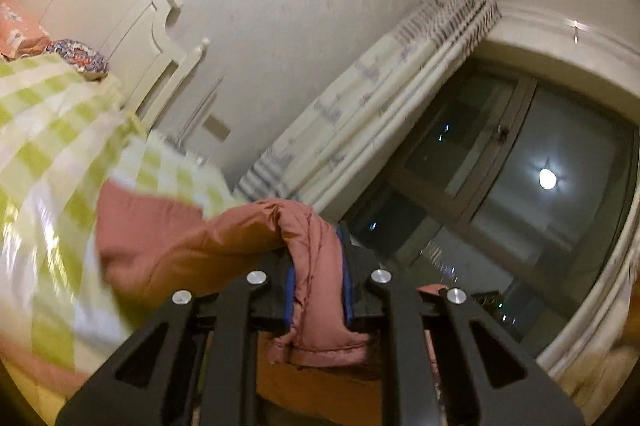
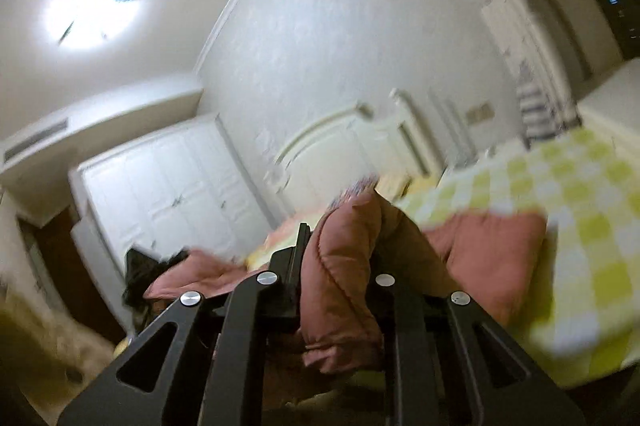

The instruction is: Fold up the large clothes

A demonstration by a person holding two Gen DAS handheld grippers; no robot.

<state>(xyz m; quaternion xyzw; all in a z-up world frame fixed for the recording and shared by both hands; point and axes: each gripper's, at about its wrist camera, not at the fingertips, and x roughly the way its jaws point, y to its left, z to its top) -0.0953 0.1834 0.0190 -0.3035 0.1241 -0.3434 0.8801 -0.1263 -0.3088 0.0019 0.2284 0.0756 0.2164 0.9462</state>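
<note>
Pink padded jacket [image 1: 316, 254] pinched in left gripper [image 1: 318, 278] and right gripper [image 2: 340, 274]; window [image 1: 520, 178] at 3 o'clock, left view only; wardrobe [image 2: 168, 178] at 9 o'clock, right only.

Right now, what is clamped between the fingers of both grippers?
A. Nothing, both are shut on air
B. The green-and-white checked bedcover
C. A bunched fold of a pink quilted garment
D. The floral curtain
C. In each wrist view a bunched fold of the pink quilted garment sits pinched between the fingers of the left gripper and the right gripper, while the checked bedcover lies beneath, ungripped.
</note>
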